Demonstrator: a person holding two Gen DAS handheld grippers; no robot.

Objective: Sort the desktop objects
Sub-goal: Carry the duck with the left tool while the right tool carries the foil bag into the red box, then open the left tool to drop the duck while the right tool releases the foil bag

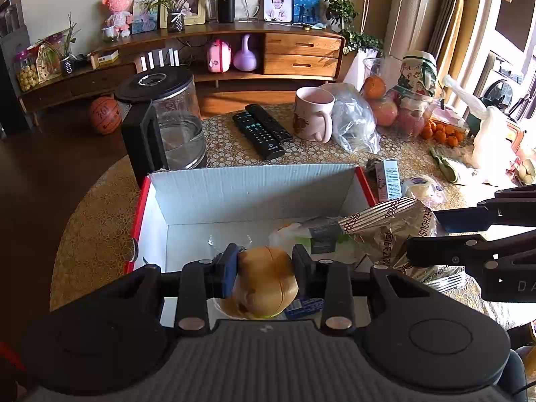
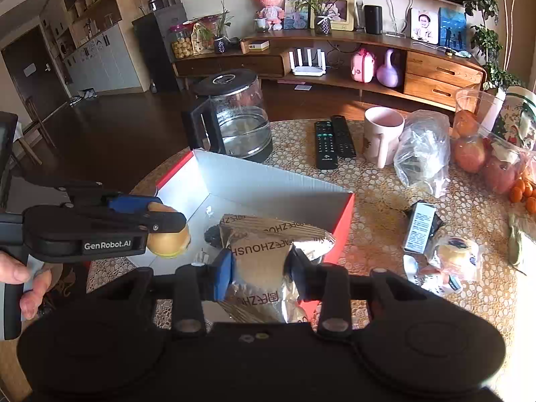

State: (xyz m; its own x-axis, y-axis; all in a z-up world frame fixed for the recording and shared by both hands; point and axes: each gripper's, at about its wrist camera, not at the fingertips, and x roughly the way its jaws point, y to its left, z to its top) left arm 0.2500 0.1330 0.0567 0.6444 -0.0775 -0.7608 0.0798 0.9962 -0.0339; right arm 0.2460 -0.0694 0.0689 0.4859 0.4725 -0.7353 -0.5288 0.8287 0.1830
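Note:
A red cardboard box (image 1: 248,187) with a white inside stands open on the round table, also in the right wrist view (image 2: 268,181). My left gripper (image 1: 266,269) is shut on a tan bun-shaped toy (image 1: 266,279) over the box's near edge; the right wrist view shows that gripper (image 2: 160,216) and the toy (image 2: 169,238) at the left. My right gripper (image 2: 259,269) is shut on a silver and brown foil snack bag (image 2: 264,251) above the box's near right corner; the bag (image 1: 388,231) hangs at the right in the left wrist view. Small wrapped items (image 1: 311,238) lie inside the box.
A glass kettle (image 1: 167,124) stands behind the box. Two remotes (image 1: 263,130), a pink mug (image 1: 313,114), a clear plastic bag (image 1: 355,124), a small carton (image 2: 418,231), a wrapped snack (image 2: 455,254) and bagged fruit (image 2: 485,157) lie on the table to the right.

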